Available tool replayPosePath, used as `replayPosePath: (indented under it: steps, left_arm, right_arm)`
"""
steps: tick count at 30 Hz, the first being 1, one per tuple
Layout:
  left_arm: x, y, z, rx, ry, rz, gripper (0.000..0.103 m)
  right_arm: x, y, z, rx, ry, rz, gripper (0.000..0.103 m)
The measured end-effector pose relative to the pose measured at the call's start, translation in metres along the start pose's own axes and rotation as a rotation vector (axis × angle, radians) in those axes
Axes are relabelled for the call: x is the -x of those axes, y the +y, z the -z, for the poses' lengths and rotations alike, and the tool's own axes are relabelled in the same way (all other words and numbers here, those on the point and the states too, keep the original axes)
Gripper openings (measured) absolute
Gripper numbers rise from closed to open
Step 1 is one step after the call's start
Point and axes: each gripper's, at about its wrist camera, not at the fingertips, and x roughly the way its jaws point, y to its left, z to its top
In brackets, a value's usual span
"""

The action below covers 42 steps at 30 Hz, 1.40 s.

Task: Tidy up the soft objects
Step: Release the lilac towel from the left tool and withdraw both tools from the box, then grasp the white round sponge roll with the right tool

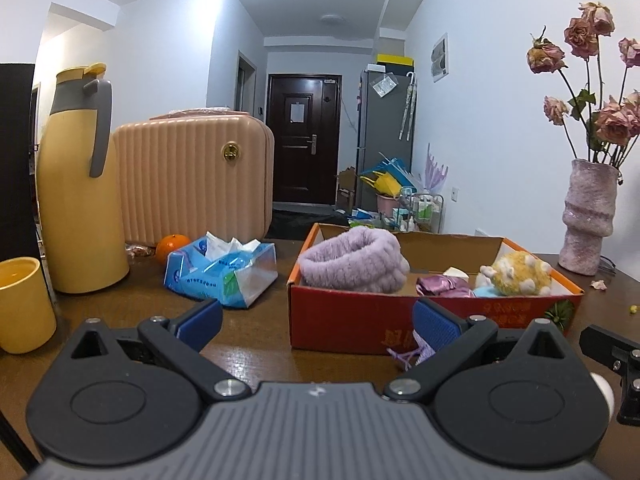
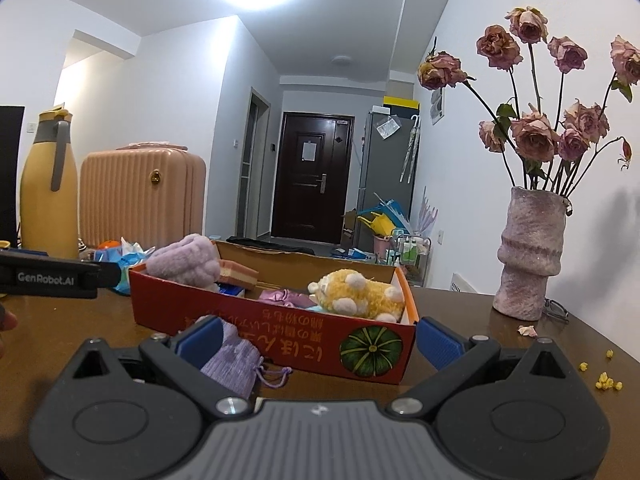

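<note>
A red cardboard box (image 1: 340, 320) (image 2: 280, 328) stands on the brown table. Inside lie a fluffy lilac headband (image 1: 356, 258) (image 2: 186, 262), a yellow plush toy (image 1: 516, 274) (image 2: 360, 294), a shiny purple cloth (image 1: 442, 285) (image 2: 284, 296) and a striped sponge (image 2: 238, 274). A small lilac drawstring pouch (image 2: 232, 360) (image 1: 418, 350) lies on the table in front of the box. My left gripper (image 1: 318, 320) is open, its right pad beside the pouch. My right gripper (image 2: 320, 338) is open too, with the pouch by its left pad.
A blue tissue pack (image 1: 222, 272), an orange (image 1: 170, 247), a yellow thermos jug (image 1: 80, 184), a yellow cup (image 1: 24, 304) and a pink case (image 1: 192, 176) stand left. A pink vase of dried roses (image 2: 528, 256) stands right, with petals and yellow crumbs (image 2: 606, 380) near it.
</note>
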Motion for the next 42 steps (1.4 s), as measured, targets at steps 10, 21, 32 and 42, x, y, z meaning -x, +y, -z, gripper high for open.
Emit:
replayPosePath:
  steps: [10, 21, 32, 42]
  left_arm:
    - [0.008, 0.004, 0.005, 0.003, 0.025, 0.032, 0.103]
    - [0.006, 0.005, 0.006, -0.010, 0.047, 0.050, 0.103]
    - [-0.001, 0.012, 0.010, -0.009, 0.092, 0.050, 0.103]
    - [-0.003, 0.009, 0.013, -0.021, 0.108, 0.048, 0.103]
  right_arm:
    - [0.003, 0.000, 0.003, -0.003, 0.013, -0.007, 0.103]
    - [-0.001, 0.001, 0.006, -0.001, 0.044, -0.018, 0.103]
    - [-0.029, 0.003, 0.020, -0.035, 0.274, -0.059, 0.089]
    - [-0.037, 0.001, 0.024, -0.078, 0.345, -0.111, 0.029]
